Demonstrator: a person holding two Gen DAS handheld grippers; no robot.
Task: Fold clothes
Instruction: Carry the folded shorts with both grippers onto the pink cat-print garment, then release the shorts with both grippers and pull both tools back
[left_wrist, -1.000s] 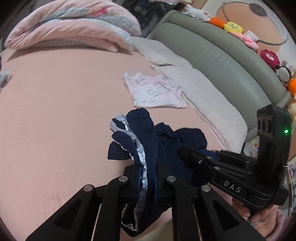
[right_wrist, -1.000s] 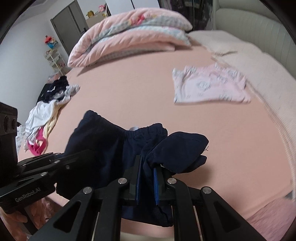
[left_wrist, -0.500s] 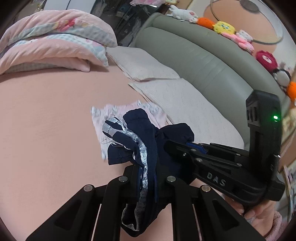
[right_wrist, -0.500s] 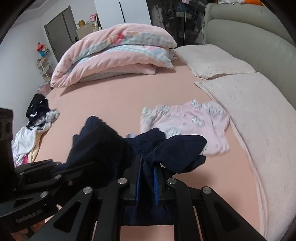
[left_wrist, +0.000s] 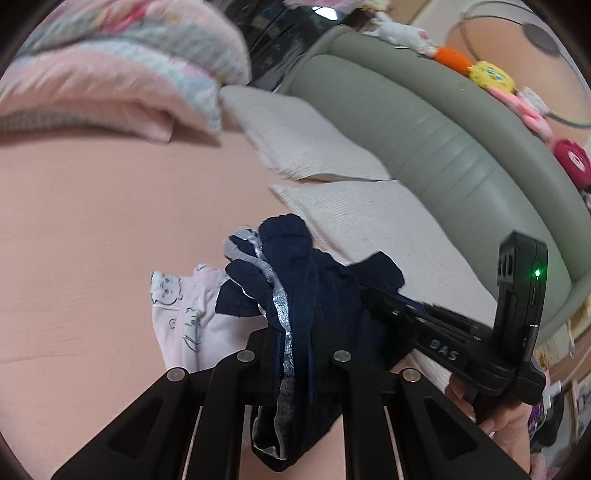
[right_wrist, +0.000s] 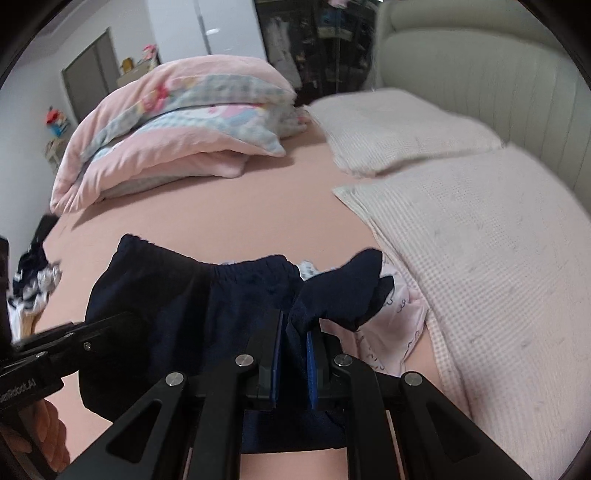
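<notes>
Navy blue cloth, a pair of soft shorts with a silver-grey trim (left_wrist: 295, 291), hangs in the air between the two black grippers, held up over the salmon-pink bed sheet (left_wrist: 92, 221). The left gripper (left_wrist: 293, 354) is clamped tight on one bunched end, where the silver trim runs down between its jaws. The right gripper (right_wrist: 293, 347) is pinched just as firmly on the other end, with a wad of navy fabric poking out past its blue pads (right_wrist: 312, 354) and the elastic waistband stretched towards the other tool. Directly beneath the shorts lies a pale pink garment printed with small cartoon figures (left_wrist: 184, 321), flat on the sheet near the edge where two cream waffle-weave pillows (right_wrist: 480, 240) rest against the grey-green padded headboard (left_wrist: 443, 140). A folded pink and pale blue quilt (right_wrist: 177, 122) sits at the far side of the bed.
</notes>
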